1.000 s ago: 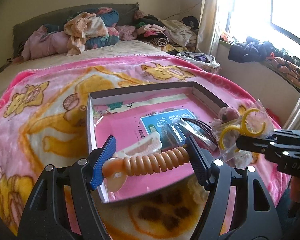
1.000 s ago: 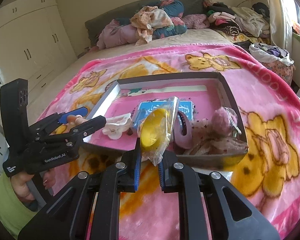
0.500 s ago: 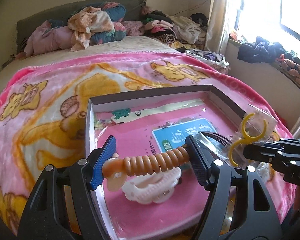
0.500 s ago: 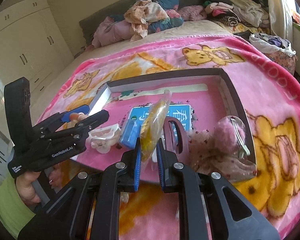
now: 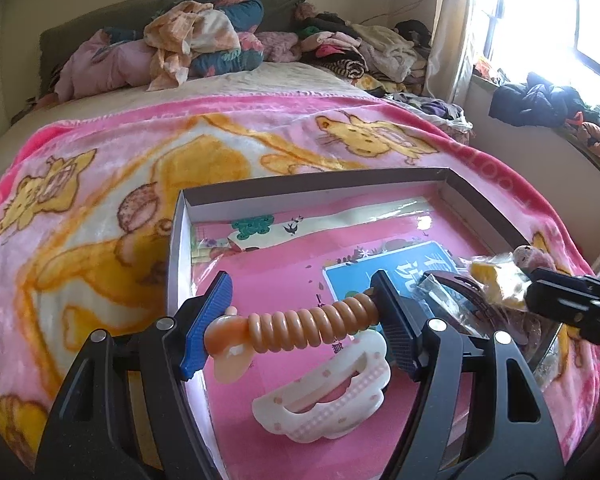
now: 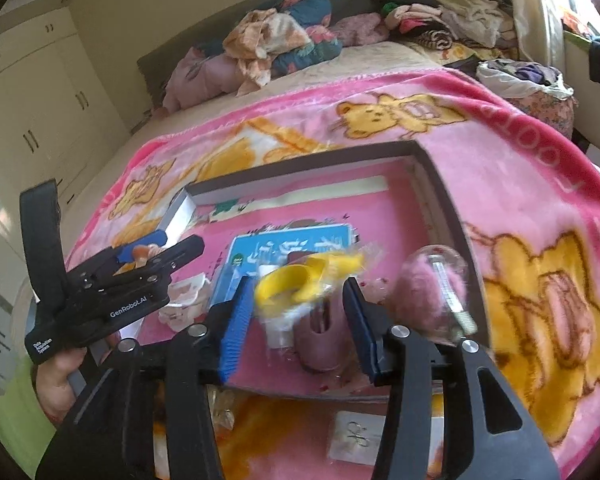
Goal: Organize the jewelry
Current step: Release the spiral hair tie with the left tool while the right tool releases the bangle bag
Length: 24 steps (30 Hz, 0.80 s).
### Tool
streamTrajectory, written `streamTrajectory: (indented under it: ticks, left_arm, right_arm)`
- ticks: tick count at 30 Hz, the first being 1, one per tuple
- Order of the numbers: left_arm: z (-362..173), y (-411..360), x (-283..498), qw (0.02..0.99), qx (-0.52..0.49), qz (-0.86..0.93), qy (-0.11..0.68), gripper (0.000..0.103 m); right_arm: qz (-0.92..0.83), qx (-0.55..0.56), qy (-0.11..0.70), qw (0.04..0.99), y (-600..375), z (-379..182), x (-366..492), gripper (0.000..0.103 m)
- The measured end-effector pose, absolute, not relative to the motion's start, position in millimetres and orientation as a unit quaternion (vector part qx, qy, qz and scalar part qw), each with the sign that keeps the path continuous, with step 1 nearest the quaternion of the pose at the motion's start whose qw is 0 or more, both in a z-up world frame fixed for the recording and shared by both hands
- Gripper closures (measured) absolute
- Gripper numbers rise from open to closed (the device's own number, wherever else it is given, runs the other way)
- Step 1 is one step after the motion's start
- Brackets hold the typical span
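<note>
Pink blanket (image 5: 100, 208) across the bed, filling mid-frame. On it, lower centre, shallow box (image 5: 320, 190) with pink lining. Inside, at lower centre of the left view: white hair clip (image 5: 324, 392), just under the left claw (image 5: 304, 320). Clenched there on an orange coil band (image 5: 312, 326), pads pressing both its ends, over the box. Right claw (image 6: 300, 316), centre of the right view, jaws opening; yellow rings in a clear bag (image 6: 300, 284) between the pads, blurred, above the box floor.
</note>
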<state>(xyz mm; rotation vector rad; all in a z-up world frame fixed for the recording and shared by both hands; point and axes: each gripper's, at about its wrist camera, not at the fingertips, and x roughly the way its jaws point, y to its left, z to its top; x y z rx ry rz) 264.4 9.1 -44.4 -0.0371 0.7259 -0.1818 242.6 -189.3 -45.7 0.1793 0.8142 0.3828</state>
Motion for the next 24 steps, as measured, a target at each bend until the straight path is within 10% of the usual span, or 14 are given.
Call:
streamTrajectory:
  ticks: [24]
  left_arm:
    - [-28, 8, 221, 0.942, -0.031, -0.089, 0.322, 0.013]
  right_arm:
    - [0.17, 0.064, 0.361, 0.914, -206, -41, 192, 0.033]
